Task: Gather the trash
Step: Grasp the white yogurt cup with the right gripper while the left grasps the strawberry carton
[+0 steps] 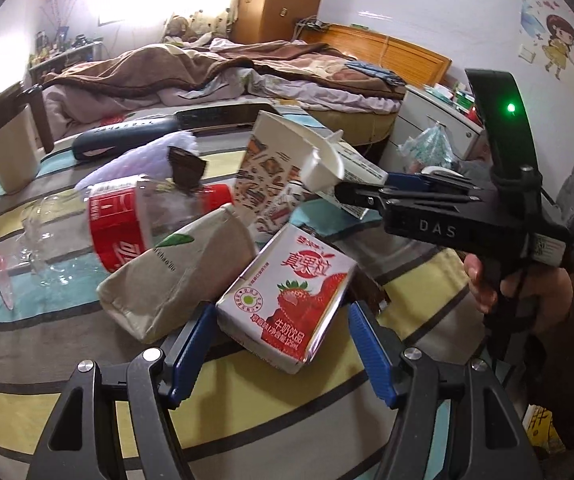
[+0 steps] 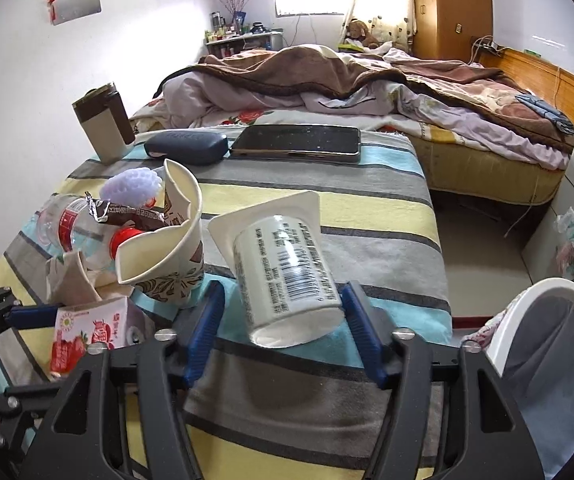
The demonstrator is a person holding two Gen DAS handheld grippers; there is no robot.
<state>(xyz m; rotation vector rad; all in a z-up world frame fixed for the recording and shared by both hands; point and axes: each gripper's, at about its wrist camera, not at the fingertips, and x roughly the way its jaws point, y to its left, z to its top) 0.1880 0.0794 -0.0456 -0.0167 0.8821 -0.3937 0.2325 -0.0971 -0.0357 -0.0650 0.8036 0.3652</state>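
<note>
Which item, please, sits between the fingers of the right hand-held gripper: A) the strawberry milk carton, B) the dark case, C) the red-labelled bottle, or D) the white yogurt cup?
D: in the right wrist view the white yogurt cup lies tipped between the right hand-held gripper's blue fingers.

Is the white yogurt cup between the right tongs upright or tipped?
Tipped: the white yogurt cup lies on its side on the striped cloth, rim pointing away, base facing the camera.

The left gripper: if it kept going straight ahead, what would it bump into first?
Most likely the strawberry milk carton. It lies right between the left gripper's open blue fingers, which don't look pressed on it yet. The crumpled beige paper bag sits just to its left, off that line.
</note>
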